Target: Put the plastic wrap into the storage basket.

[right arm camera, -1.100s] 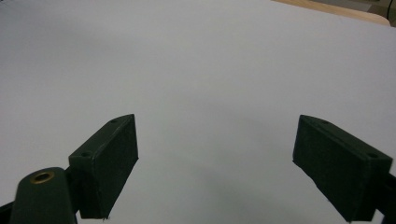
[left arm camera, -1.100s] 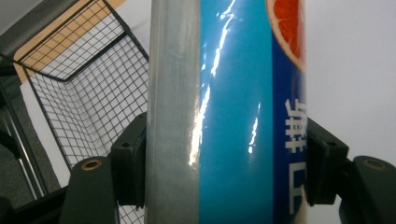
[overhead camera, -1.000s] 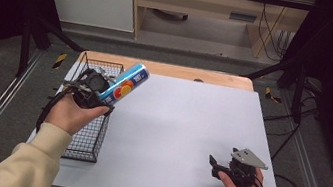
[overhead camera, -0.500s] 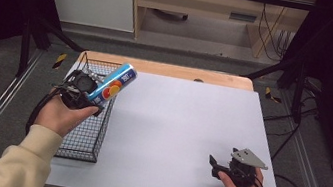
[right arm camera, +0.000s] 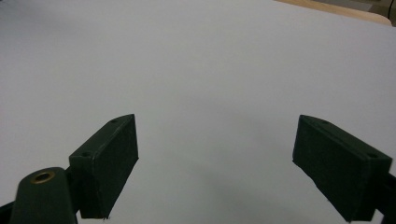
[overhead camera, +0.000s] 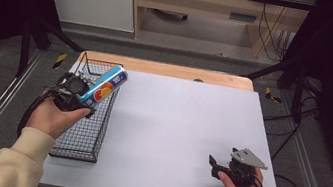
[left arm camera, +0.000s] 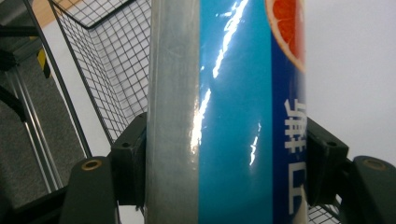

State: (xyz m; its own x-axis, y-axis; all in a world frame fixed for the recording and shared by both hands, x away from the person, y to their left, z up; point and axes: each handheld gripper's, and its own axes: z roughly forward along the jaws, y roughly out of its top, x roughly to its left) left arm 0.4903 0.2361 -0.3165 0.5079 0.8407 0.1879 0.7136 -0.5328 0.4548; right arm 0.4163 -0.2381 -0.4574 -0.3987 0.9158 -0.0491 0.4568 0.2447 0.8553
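Can point(overhead camera: 104, 85) pinched by left gripper point(left arm camera: 224, 149) above wire basket point(overhead camera: 78, 135) (grapefruit print plain close up); right gripper point(right arm camera: 215, 163) spread wide.

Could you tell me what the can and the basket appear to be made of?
Can: likely aluminium, a bare silvery strip beside a glossy blue printed label with sharp glare streaks. Basket: black wire mesh, probably coated steel, seen through its open grid.
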